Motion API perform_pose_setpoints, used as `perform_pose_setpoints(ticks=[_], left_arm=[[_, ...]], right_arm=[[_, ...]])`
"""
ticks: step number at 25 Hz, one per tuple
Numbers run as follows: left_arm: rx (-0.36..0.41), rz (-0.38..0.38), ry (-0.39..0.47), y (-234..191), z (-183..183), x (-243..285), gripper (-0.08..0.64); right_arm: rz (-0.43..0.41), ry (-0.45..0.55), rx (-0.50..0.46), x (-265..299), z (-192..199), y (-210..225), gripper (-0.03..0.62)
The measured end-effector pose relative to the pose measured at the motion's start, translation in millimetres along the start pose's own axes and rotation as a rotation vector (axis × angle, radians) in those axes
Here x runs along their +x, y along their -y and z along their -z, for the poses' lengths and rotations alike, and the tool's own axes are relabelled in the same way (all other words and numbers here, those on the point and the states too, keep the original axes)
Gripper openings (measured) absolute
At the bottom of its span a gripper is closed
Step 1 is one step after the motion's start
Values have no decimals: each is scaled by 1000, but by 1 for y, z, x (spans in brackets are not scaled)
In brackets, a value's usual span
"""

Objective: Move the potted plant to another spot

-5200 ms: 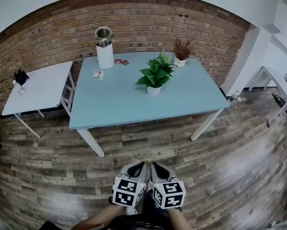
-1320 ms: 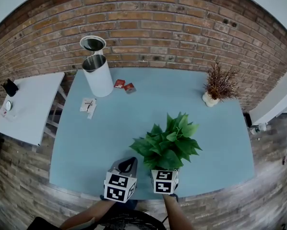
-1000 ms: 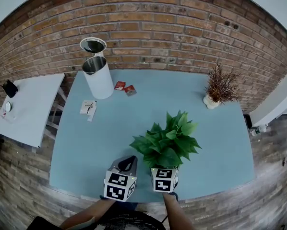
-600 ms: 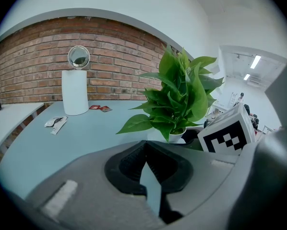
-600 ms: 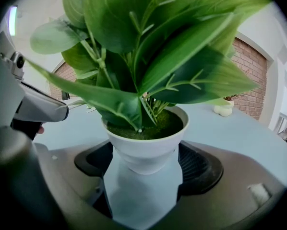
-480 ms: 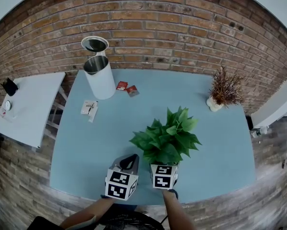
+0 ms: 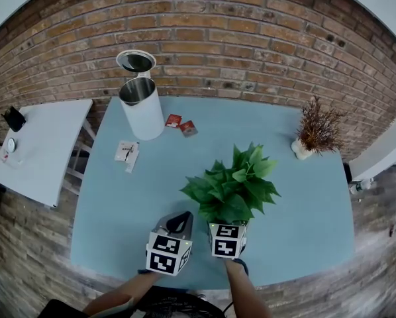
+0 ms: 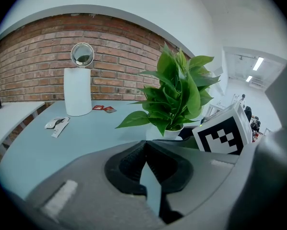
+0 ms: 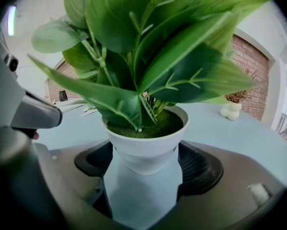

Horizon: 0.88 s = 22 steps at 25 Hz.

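The potted plant (image 7: 232,189) has broad green leaves and a small white pot (image 9: 146,143). My right gripper (image 7: 228,226) is shut on the pot, one pad on each side, and holds it upright near the front edge of the light blue table (image 7: 112,204). The leaves fill the right gripper view, and blue tabletop shows below the pot's base. My left gripper (image 7: 179,221) is shut with nothing in it, just left of the right one. In the left gripper view the plant (image 8: 174,95) stands ahead to the right of the left gripper (image 8: 144,145).
A white kettle (image 7: 142,108) with its lid open stands at the table's back left. Red packets (image 7: 181,123) and white wrappers (image 7: 126,154) lie near it. A dried plant in a white vase (image 7: 315,130) is at the back right. A white side table (image 7: 42,144) stands left, below a brick wall.
The right gripper and the plant have shifted slightly away from the table's front edge. The left gripper has kept beside them. The view has drifted a little.
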<state>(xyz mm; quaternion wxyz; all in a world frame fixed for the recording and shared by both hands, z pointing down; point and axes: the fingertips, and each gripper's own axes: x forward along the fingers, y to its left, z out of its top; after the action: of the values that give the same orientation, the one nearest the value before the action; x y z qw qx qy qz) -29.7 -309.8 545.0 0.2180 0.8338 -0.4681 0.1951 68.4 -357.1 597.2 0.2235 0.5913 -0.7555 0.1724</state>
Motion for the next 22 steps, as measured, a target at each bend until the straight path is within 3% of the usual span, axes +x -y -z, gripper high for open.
perform_pose_setpoints(ticks=[22], left_arm=[[2,38,-20,-21,-23,23,2]], right_arm=[[16,-3,5,39,-32,2,422]])
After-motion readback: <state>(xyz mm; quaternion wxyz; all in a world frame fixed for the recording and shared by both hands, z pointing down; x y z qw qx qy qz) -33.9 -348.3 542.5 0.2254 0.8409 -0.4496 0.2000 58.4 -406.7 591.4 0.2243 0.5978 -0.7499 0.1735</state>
